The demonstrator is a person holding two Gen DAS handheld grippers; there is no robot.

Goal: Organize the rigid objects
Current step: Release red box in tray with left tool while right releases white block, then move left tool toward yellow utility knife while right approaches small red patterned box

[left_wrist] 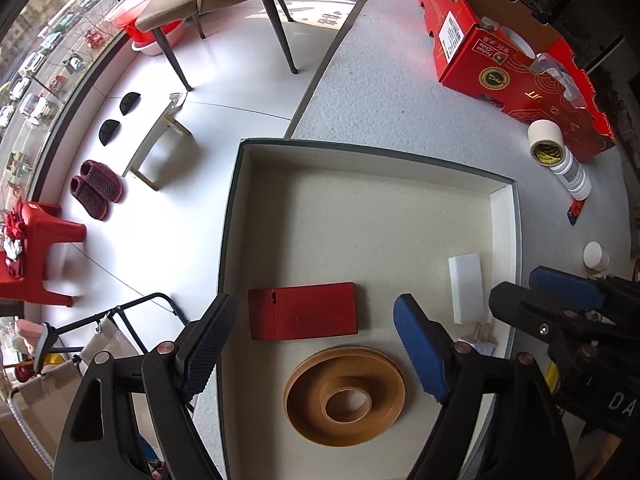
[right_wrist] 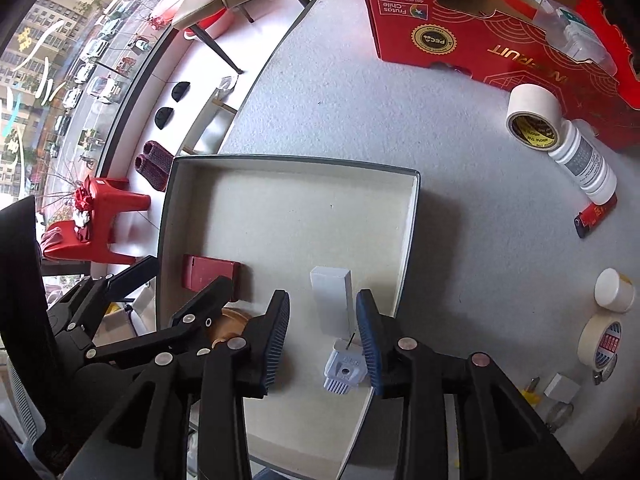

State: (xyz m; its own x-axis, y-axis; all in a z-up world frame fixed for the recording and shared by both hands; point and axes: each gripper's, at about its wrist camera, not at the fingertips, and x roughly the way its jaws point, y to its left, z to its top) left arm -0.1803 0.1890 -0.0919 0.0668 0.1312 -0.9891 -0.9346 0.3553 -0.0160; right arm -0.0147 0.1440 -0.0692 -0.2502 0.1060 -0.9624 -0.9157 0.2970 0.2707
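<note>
A shallow open box (left_wrist: 230, 216) (right_wrist: 408, 236) with a pale inside stands on the grey table. In it lie a flat red case (left_wrist: 304, 312) (right_wrist: 200, 270), a brown ring-shaped spool (left_wrist: 344, 392), an upright white block (left_wrist: 466, 288) (right_wrist: 332, 292) and a small pale plug adapter (right_wrist: 342, 368). My left gripper (left_wrist: 316, 344) (right_wrist: 176, 280) hangs open over the red case and the spool, holding nothing. My right gripper (right_wrist: 323, 312) (left_wrist: 536, 296) is open at the box's right side, with the adapter and the foot of the white block between its jaws; the left pad stands clear of them.
On the table beyond the box: a red cardboard carton (left_wrist: 504, 60), a white tape roll (right_wrist: 534, 114), a white bottle (right_wrist: 584, 164), a red lighter (right_wrist: 596, 218), a white jar (right_wrist: 612, 290), another tape roll (right_wrist: 600, 340). Chair (left_wrist: 224, 4) and red stool (left_wrist: 44, 240) stand on the floor left.
</note>
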